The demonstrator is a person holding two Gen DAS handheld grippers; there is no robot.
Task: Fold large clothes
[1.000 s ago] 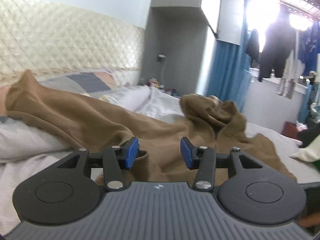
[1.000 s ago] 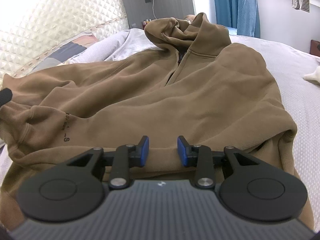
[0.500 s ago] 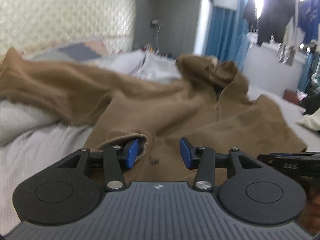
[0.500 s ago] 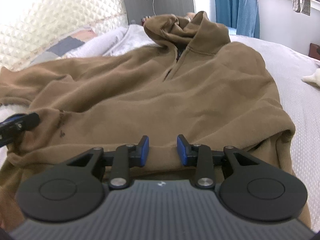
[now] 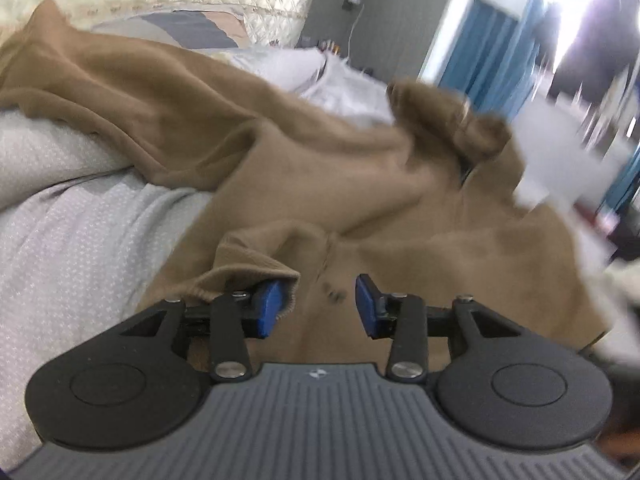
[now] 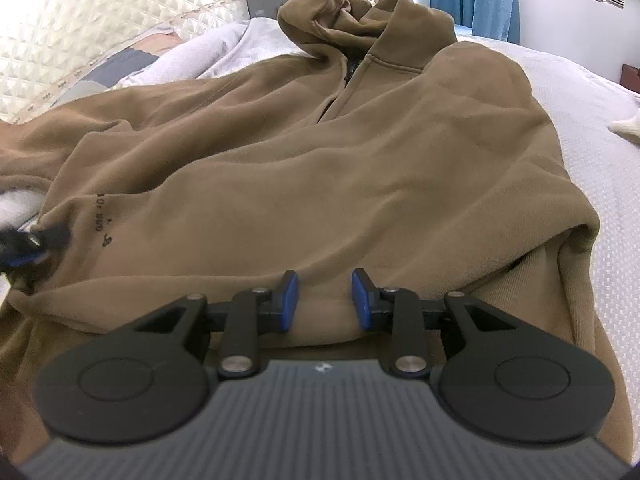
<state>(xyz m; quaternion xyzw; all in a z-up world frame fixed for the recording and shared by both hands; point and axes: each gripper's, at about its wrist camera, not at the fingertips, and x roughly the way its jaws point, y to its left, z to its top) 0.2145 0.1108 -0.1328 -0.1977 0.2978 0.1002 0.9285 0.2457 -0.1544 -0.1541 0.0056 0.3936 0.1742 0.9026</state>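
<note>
Left gripper: the left gripper [image 5: 316, 302] has its jaws closing with a wide gap left; the ribbed hem [image 5: 256, 276] of the hoodie [image 5: 440, 248] is draped over its left pad only, and the right pad stands clear, so nothing is pinched yet.
Right gripper: the right gripper [image 6: 325, 300] is part open, its pads set to either side of a rounded fold of the hoodie [image 6: 320, 168] edge; whether they press on the cloth I cannot tell.
Step in hand: judged as taking hold of the bottom edge at two points, ready to lift and fold.
How to do it well: get the whole thickness of the hem between both left pads before lifting; keep both grips level with each other so the edge stays straight; lift slowly, since thick fleece drags.
Hoodie, just ahead: brown, heavy, lying front up on the bed [image 6: 600, 152], small dark print near the hem by the left gripper.
Hoodie, further ahead: body rumpled in soft ridges, a short zip running up the chest.
Hoodie, farthest: hood [image 6: 360, 16] bunched at the far end; one sleeve [image 5: 120, 92] trails away to the left gripper's left, over a pillow.
</note>
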